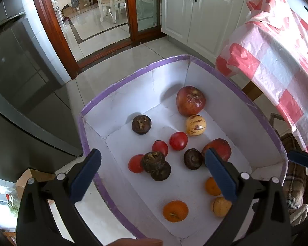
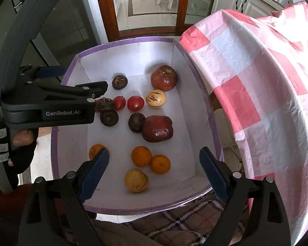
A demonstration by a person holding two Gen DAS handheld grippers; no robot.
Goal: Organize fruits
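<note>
Now my left gripper hangs wide open over the box, empty, dark fruit directly below between its fingers; my right gripper gapes empty above the oranges.

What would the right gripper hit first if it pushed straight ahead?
Probably the two oranges lying between the open right gripper fingers' line, on the floor of the white box; depth is uncertain.
</note>
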